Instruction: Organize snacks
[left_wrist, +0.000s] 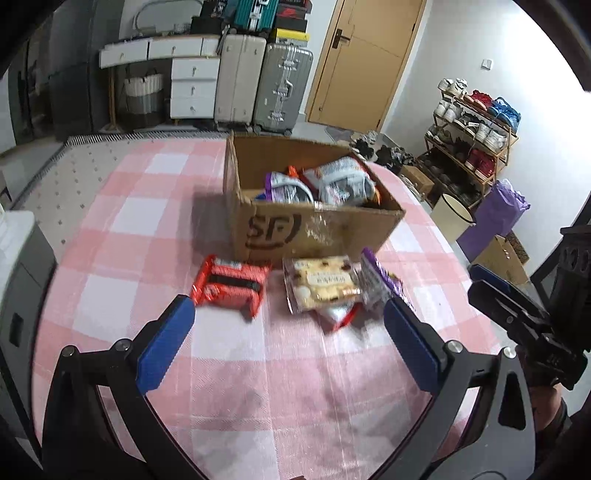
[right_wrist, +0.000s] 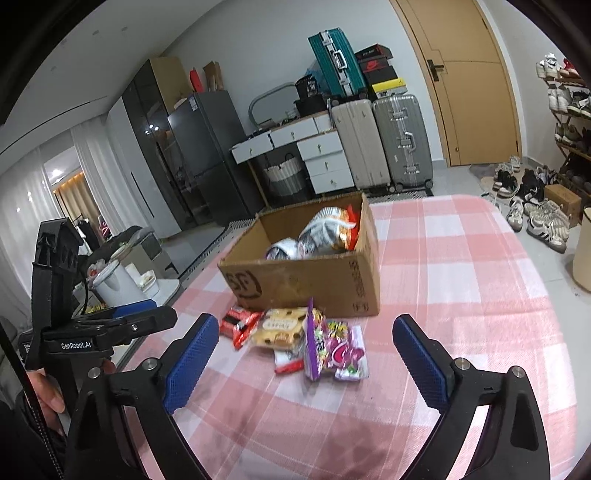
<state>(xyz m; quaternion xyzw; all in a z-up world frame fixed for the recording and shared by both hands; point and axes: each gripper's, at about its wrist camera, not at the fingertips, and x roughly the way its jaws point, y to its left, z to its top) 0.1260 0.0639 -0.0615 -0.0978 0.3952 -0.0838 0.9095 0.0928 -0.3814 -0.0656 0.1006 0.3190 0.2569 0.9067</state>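
**Snacks waiting in front of the box, both jaws wide**

Left hand-held gripper (left_wrist: 288, 332) released, blue pads spread, nothing between them; aimed down at the loose packets. Right hand-held gripper (right_wrist: 306, 362) likewise released and empty, jaws standing wide over the same cluster.

Loose snacks lying on the surface just in front of the cardboard box (left_wrist: 314, 232), on the near side: red packet (left_wrist: 231, 286) to the left, clear pack of pale biscuits (left_wrist: 321, 282) in the middle, purple packet (right_wrist: 334, 350) to the right, edges overlapping. A small red-and-white wrapper (right_wrist: 288, 363) tucked under the biscuit pack. Box open at the top, already holding several silver-and-purple bags (left_wrist: 317, 182).

Probable step: reaching for one packet apiece. Best taken from the outer ends of the row: red packet for the left, purple one for the right, to avoid crossing. Worth closing across the short width of each packet, pads low against the cloth, since the film looks slippery and crinkly. Risk of dragging a neighbour along where packets overlap; a slight lift first, then over the near wall of the box.

Surface covered in a pink-and-white check cloth (left_wrist: 155, 221). Beyond its far edge: suitcases (left_wrist: 258, 85), white drawers (left_wrist: 194, 88), a wooden door (left_wrist: 369, 59), a shoe rack (left_wrist: 472, 122) by the wall, a dark fridge (right_wrist: 207, 147).
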